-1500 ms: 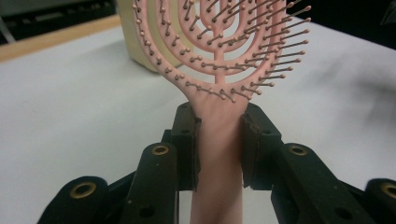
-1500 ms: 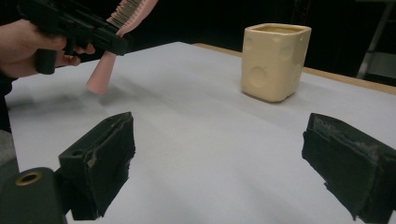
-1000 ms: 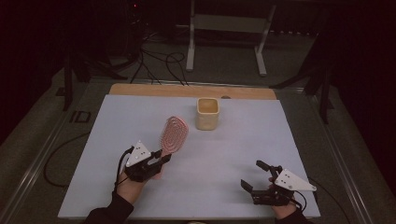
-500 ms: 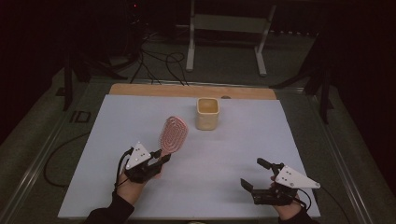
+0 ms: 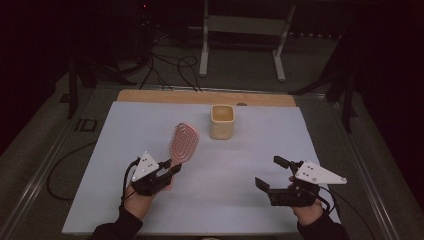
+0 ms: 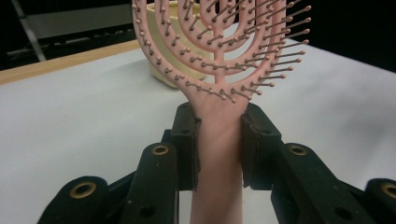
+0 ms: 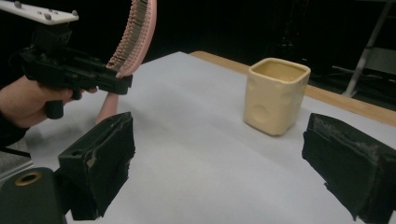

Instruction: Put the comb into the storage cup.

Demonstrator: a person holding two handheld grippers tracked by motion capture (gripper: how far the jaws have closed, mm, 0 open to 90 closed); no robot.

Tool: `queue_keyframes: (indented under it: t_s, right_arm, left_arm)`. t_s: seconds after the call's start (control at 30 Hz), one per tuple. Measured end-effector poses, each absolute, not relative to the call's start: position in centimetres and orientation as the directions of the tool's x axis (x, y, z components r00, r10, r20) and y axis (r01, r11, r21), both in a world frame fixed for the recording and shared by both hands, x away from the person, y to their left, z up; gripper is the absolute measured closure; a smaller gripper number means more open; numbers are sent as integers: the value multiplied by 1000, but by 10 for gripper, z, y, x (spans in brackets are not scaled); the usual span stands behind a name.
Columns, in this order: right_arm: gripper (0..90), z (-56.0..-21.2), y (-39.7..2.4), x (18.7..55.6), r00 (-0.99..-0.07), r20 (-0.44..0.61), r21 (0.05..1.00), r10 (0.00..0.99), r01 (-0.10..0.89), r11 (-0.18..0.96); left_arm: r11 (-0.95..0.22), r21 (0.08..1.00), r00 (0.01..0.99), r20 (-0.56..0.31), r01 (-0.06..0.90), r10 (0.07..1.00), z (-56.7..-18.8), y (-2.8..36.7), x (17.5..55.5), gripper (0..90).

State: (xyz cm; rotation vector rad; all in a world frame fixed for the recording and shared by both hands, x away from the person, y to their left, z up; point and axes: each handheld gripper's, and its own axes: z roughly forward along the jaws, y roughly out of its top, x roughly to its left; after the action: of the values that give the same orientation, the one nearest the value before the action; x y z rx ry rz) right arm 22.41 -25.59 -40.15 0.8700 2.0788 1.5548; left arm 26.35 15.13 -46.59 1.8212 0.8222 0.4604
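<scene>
Since a second ago, our right tongs (image 5: 268, 173) have lifted a little off the table (image 5: 240, 200) at the near right, while the pink hairbrush (image 5: 183, 141) and the hand holding it have kept their place.

We see the hairbrush standing up off the table at the near left, handle down and bristled head tilted up and away toward the far side. Our left tongs (image 6: 218, 140) are clamped on its handle just below the head, one black pad pressed against each side; in the left gripper view the handle runs straight up between the pads and the open, looped head (image 6: 219, 42) rises above them. From the right gripper view the brush (image 7: 135, 37) shows edge-on, bristles toward the left, with the left hand (image 7: 23, 105) gripping the tool beneath it.

Our right tongs (image 7: 224, 163) stand wide with nothing between them, hovering over bare white table.

Beyond the brush head, toward the far edge, a cream square cup (image 5: 222, 121) sits upright, apart from the brush. A wooden strip (image 5: 150, 96) runs along the far side of the table.
</scene>
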Motion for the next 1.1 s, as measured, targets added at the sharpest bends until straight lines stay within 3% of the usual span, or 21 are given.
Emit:
queue_keyframes:
  t_s: [0.4, 1.1]
  right_arm:
    - [90, -377, -237, 230, -757, 26, 956, 653, 209, 205]
    - [82, -367, -194, 245, -795, 39, 955, 605, 208, 212]
  left_arm:
    - [-221, 920, 688, -69, 324, 722, -466, 151, 263, 711]
    - [-213, 923, 690, -74, 322, 720, -466, 152, 263, 712]
